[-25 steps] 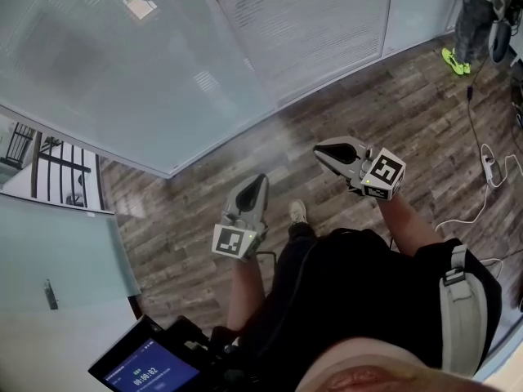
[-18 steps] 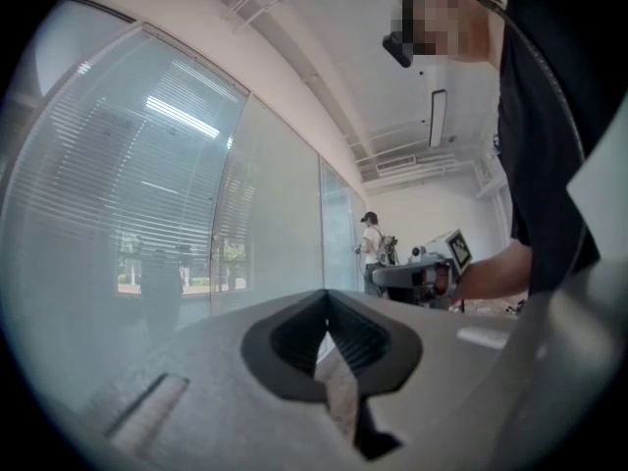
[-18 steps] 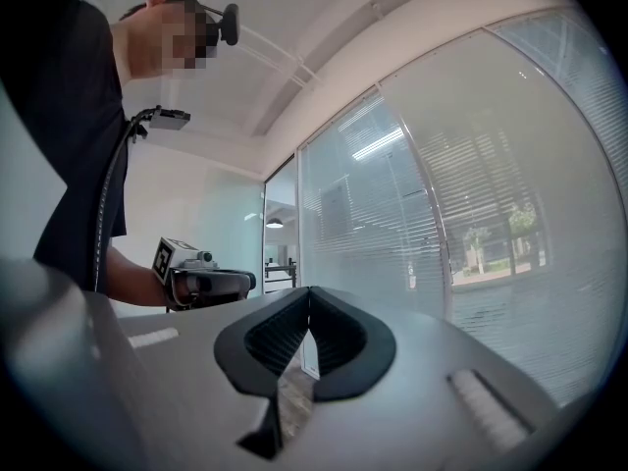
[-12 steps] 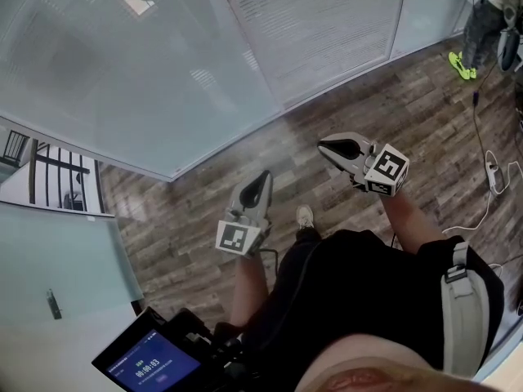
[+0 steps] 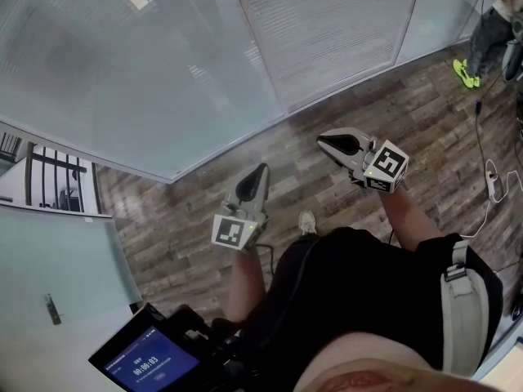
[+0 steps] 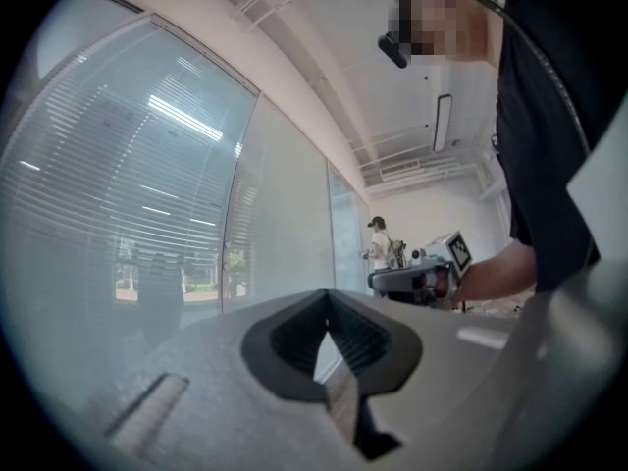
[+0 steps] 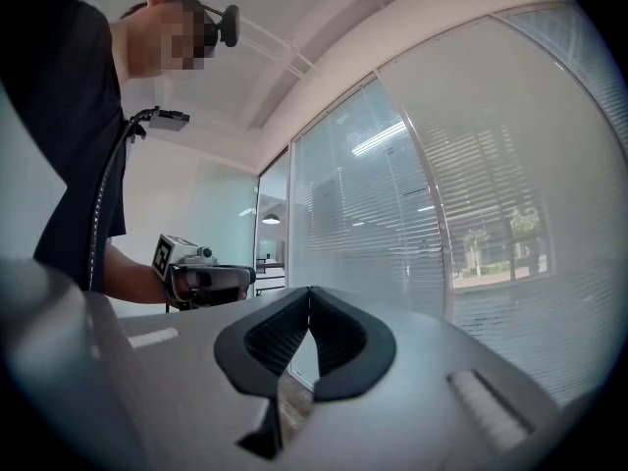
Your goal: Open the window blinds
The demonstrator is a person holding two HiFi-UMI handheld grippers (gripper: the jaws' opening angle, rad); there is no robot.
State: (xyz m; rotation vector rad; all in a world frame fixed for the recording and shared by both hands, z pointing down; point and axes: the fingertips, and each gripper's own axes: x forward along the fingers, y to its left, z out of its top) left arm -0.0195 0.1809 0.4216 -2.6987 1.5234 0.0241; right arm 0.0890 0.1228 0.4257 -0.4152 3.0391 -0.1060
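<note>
Window blinds, pale horizontal slats, lowered to floor level; spanning the glass wall

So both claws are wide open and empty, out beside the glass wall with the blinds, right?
No: the left claw and right claw are shut, tips meeting, as each gripper view shows. Empty, beside the glass wall with the blinds: yes.

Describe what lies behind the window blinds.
Between the slats of the blinds, trees and daylit ground show outside. The slats cover the rest, so nothing more can be made out.
</note>
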